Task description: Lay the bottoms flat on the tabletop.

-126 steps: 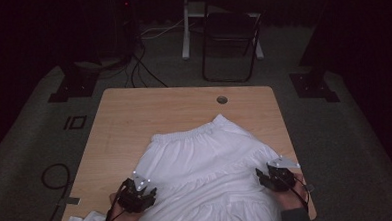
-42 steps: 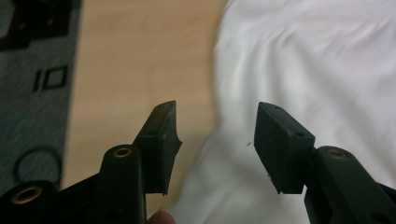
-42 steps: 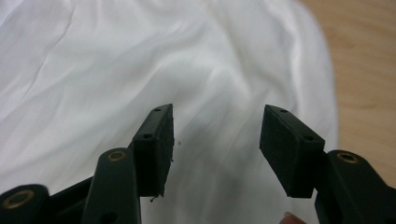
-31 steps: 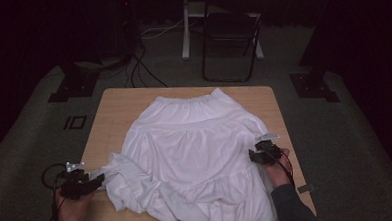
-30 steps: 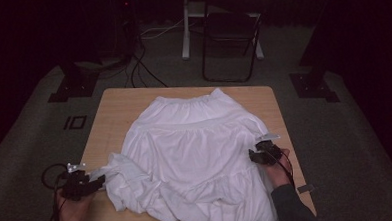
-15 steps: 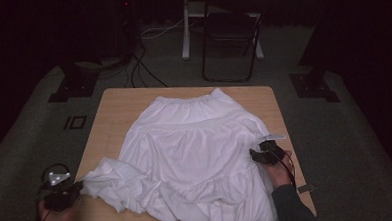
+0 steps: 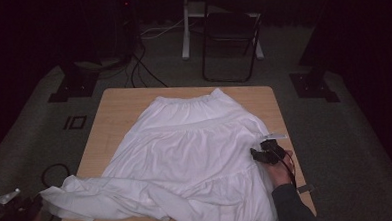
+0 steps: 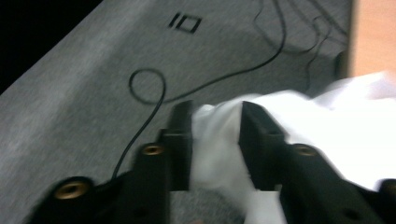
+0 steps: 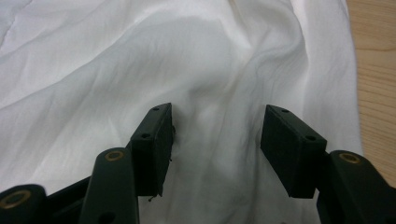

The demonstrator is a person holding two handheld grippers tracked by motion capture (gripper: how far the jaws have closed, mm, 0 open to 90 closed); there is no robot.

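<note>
The white skirt is covering most of the table, leaving bare wood open along the far edge and both far corners. Cables and a chair are crowding the floor beyond the table.

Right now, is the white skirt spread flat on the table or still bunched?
Partly spread. The white skirt lies smooth at its waistband, but its hem is bunched into folds at the table's near left corner, trailing off the edge.

Your left gripper: black blocky jaws, brass-coloured screw heads. Your right gripper: same black jaws, brass screws, thin black cable trailing. Dark sleeve on your right forearm.
</note>
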